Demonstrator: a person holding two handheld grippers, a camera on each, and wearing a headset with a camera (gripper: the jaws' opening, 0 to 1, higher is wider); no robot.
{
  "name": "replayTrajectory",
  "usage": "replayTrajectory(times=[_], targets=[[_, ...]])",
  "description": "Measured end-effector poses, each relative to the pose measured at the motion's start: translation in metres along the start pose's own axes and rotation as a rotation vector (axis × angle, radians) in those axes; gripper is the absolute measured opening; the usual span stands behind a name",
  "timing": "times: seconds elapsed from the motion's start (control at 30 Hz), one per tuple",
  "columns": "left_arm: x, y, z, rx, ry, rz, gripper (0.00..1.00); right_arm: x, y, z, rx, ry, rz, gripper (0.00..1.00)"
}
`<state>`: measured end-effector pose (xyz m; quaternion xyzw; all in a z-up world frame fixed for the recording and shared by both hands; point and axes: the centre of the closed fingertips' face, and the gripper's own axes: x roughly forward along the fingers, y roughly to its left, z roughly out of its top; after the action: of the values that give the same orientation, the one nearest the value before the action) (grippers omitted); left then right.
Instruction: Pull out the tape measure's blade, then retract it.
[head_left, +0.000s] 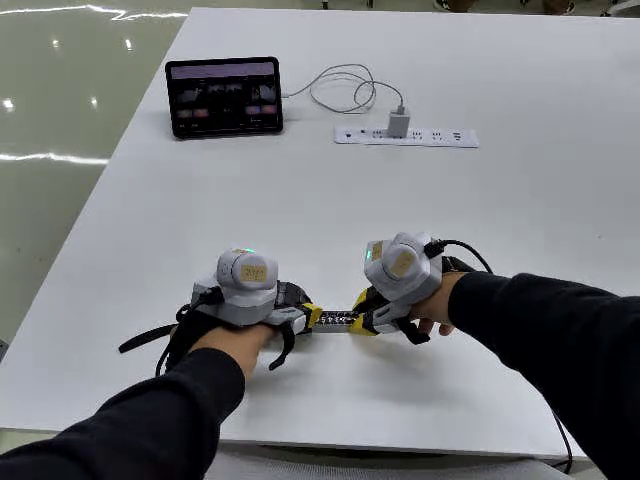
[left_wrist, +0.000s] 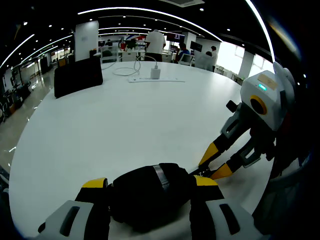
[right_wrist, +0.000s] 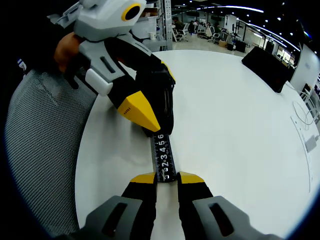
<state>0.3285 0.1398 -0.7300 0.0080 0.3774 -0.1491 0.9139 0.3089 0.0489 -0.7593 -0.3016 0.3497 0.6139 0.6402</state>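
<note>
Left gripper (head_left: 300, 318): mine, clamped on the black tape measure (left_wrist: 150, 192), a jaw on either side of its body, pressing it to the white table (head_left: 420, 220).
Right gripper (right_wrist: 166, 178): closed on the end of the blade (right_wrist: 163, 155), yellow tips pinching it from both sides.
Tape measure: lying near the table's front edge, between my two grippers.
Blade: a short length is out, with the first few numbers showing. It runs straight from the body's mouth to my right tips.
Step in hand: the pull-out, by my reading barely begun, since the grippers sit close together.
Next move: I judge it calls for drawing my right gripper away along the line of the blade, low over the table, while the left holds the body firm. After that, I should ease the blade back in rather than let it snap.
Risk: the thin blade may slip from the tips, or the body may twist if my pull goes off-line.
Far side: a tablet (head_left: 223, 95) and a power strip (head_left: 405, 136), well apart from the work.
</note>
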Motion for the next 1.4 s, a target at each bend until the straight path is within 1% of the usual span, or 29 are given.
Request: replayTrajectory(times=[0.23, 0.33, 0.83, 0.97, 1.23, 1.4], targets=[[0.000, 0.000, 0.000, -0.002, 0.004, 0.001, 0.60, 0.004, -0.001, 0.005, 0.022, -0.013, 0.002, 0.11], [0.001, 0.000, 0.000, -0.006, 0.004, 0.002, 0.60, 0.005, 0.000, 0.007, 0.015, -0.008, 0.000, 0.11], [0.000, 0.000, 0.001, -0.011, 0.001, -0.004, 0.60, 0.010, 0.004, 0.014, 0.017, -0.021, 0.010, 0.11], [-0.001, 0.000, 0.001, -0.010, -0.006, -0.003, 0.60, 0.013, 0.004, 0.018, 0.011, -0.026, 0.009, 0.11], [-0.001, 0.000, 0.001, -0.011, -0.001, -0.008, 0.60, 0.018, 0.007, 0.025, 0.012, -0.040, 0.012, 0.11], [-0.001, 0.000, 0.001, -0.013, 0.001, -0.008, 0.60, 0.021, 0.006, 0.028, 0.008, -0.035, 0.019, 0.11]])
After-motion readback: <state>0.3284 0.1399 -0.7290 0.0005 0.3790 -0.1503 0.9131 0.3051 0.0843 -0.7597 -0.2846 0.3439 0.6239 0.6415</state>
